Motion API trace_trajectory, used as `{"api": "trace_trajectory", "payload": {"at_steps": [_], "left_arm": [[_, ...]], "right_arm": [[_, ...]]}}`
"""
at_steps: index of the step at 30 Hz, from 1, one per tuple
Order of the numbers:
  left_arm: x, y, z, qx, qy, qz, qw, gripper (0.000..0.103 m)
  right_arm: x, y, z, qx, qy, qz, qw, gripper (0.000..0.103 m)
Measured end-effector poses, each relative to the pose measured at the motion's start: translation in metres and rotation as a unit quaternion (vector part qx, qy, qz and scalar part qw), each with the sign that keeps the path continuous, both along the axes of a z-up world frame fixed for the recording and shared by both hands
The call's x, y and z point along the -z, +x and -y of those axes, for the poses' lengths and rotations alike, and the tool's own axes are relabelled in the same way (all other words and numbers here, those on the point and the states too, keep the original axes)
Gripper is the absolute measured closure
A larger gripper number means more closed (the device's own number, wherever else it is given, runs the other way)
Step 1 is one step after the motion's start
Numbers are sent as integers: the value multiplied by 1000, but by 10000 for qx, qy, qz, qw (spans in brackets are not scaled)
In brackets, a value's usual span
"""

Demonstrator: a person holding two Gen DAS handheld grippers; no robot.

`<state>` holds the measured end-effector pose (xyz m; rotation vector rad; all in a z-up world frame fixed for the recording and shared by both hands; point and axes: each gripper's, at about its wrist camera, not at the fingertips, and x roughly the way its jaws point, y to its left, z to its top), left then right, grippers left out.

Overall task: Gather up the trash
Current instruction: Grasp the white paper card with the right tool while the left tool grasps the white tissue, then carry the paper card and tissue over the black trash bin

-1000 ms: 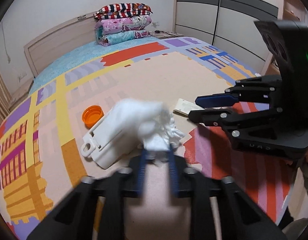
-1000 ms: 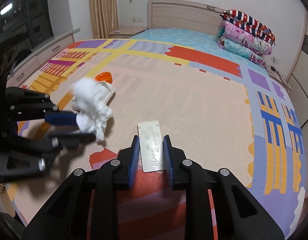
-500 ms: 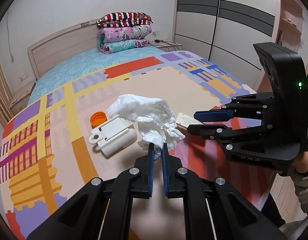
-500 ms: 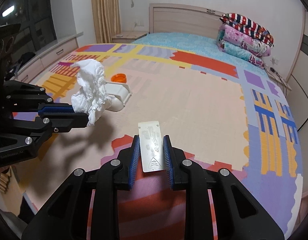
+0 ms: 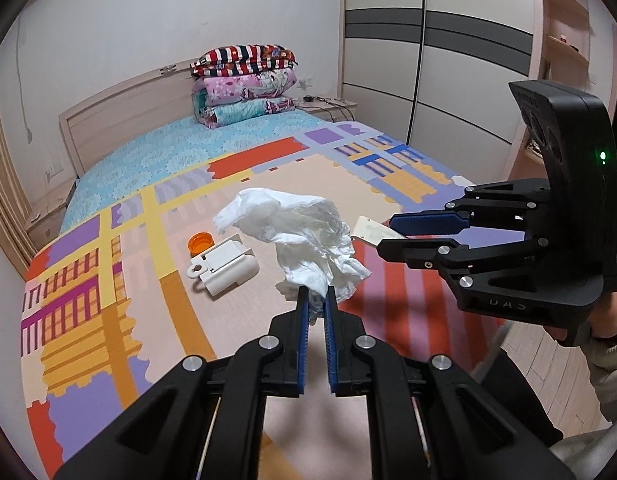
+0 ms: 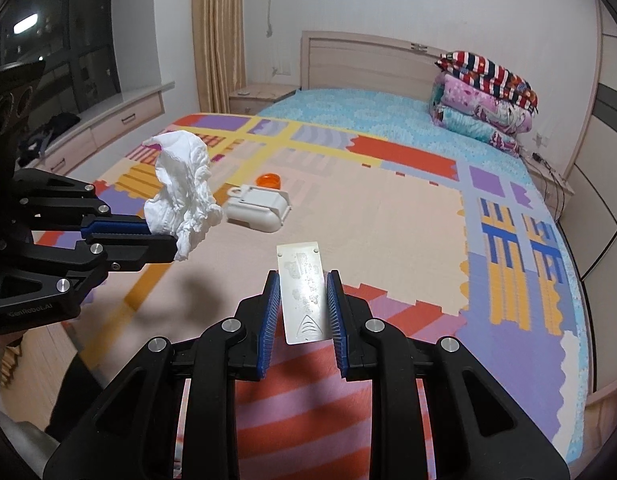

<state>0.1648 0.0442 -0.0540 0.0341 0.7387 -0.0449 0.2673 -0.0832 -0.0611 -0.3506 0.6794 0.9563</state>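
Trash in both grippers is held up in the air above a wide bed [image 5: 156, 160] whose turquoise patterned sheet is mostly covered by a colourful patchwork mat [image 6: 388, 216] of peach, purple, yellow and red blocks. At the head of the bed, against the pale wooden headboard [image 5: 120, 112], stands a stack of folded blankets [image 5: 244, 84], striped red, white and navy on top and pink and turquoise below. A white plastic rounded case with a ring tab [image 5: 226, 266] lies on the peach part of the mat, and a small round orange bottle cap [image 5: 200, 243] sits just beside it on the far side. The left gripper [image 5: 315, 300], black with blue ribbed pads, is clamped tight on the lower edge of a crumpled white tissue [image 5: 304, 236], which billows upward from its fingertips, clear of the mat. The right gripper [image 6: 302, 304], of the same build, pinches a flat silvery rectangular foil strip with a worn printed face [image 6: 302, 292] by its two long edges, so the strip sticks forward between the pads, also off the mat. In the left wrist view that strip shows as a pale tab [image 5: 370, 231] poking past the right gripper's fingertips, near the tissue but not touching it. A hand in a light sleeve [image 5: 604, 320] grips the right tool at the frame's edge.
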Motion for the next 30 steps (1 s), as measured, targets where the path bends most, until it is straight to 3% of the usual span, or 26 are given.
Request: {"api": "trace_trajectory", "payload": {"at_steps": [17, 23, 30], "left_arm": [[-1, -73, 39, 144, 134, -8, 9998, 96], [9, -100, 53, 228, 104, -110, 9996, 96], [41, -124, 69, 378, 29, -482, 9981, 96]], "right_arm": [[-13, -65, 46, -139, 215, 69, 9996, 79], [0, -85, 60, -199, 188, -80, 9996, 79], [31, -105, 73, -264, 79, -465, 9985, 79]]}}
